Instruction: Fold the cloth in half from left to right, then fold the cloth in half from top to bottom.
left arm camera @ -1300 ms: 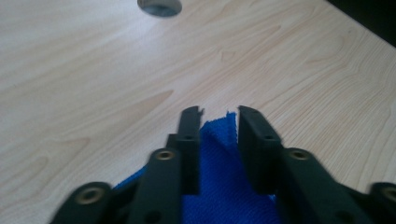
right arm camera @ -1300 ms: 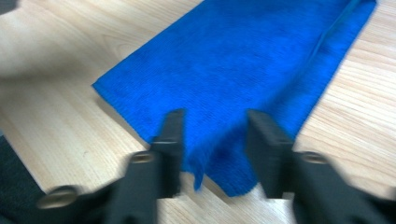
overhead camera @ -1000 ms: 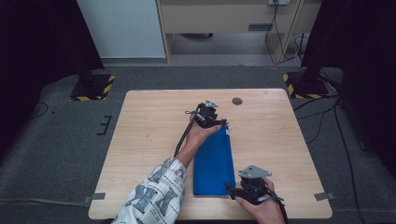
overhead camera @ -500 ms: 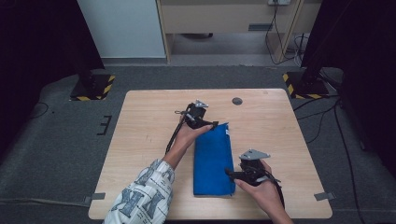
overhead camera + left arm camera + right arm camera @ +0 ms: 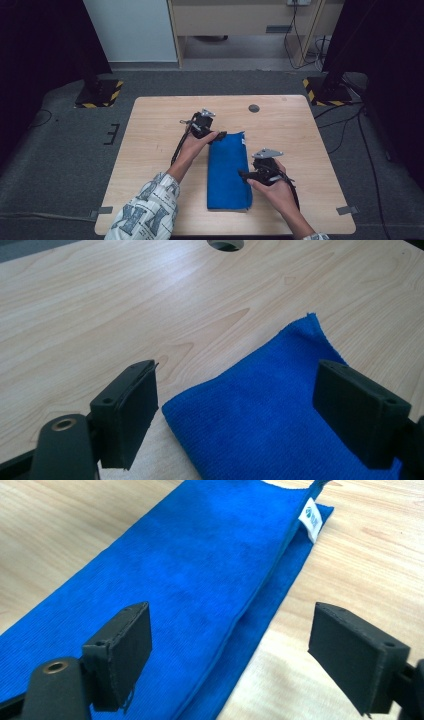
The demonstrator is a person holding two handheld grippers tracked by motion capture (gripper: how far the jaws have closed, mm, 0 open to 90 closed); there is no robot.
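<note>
One white label (image 5: 311, 519), unreadable, on folded blue towel (image 5: 228, 170).

A light wooden table (image 5: 160, 145) is seen from above, its grain running lengthwise. A round dark grommet hole (image 5: 254, 108) is set near the far edge of the tabletop, right of centre; the same hole is cut off by the top edge of the left gripper view. The table is placed on grey carpet (image 5: 60, 165). Two black stand bases with yellow-and-black hazard stripes are positioned beyond the far corners, one at left (image 5: 98, 93) and one at right (image 5: 325, 90). Pale cabinets (image 5: 130, 30) are located behind. Cables (image 5: 362, 145) are laid across the carpet at right. Grey tape patches (image 5: 347, 210) are stuck to the carpet near the front corners.
</note>
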